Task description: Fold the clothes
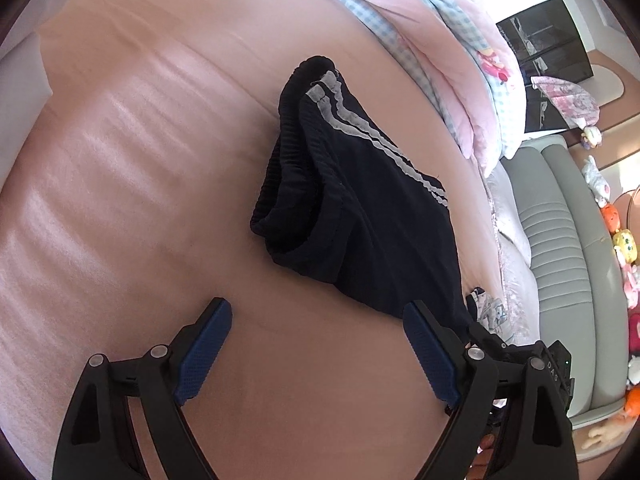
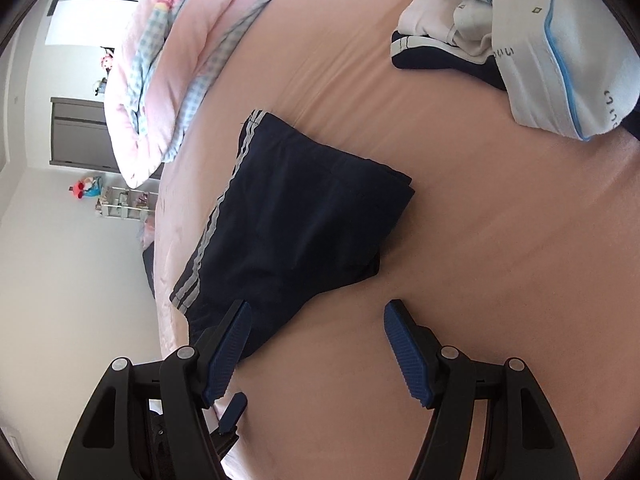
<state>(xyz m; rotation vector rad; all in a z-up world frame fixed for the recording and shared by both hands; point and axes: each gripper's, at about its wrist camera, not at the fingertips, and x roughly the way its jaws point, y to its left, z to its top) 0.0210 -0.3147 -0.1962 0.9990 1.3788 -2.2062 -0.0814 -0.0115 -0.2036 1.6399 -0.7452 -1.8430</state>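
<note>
Dark navy shorts (image 1: 352, 208) with grey side stripes lie folded on the pink bed sheet (image 1: 140, 180). My left gripper (image 1: 316, 312) is open just above the sheet, with its right pad at the near corner of the shorts and nothing between its jaws. In the right wrist view the same shorts (image 2: 296, 216) lie ahead and to the left. My right gripper (image 2: 318, 312) is open too, its left finger (image 2: 228, 352) over the near edge of the shorts, bare sheet between the pads.
A pink and blue-checked quilt (image 1: 432, 48) is bunched at the far side of the bed. A pile of white printed clothes on a dark garment (image 2: 500, 28) lies at the upper right. A grey padded bench (image 1: 568, 240) with soft toys runs along the bed.
</note>
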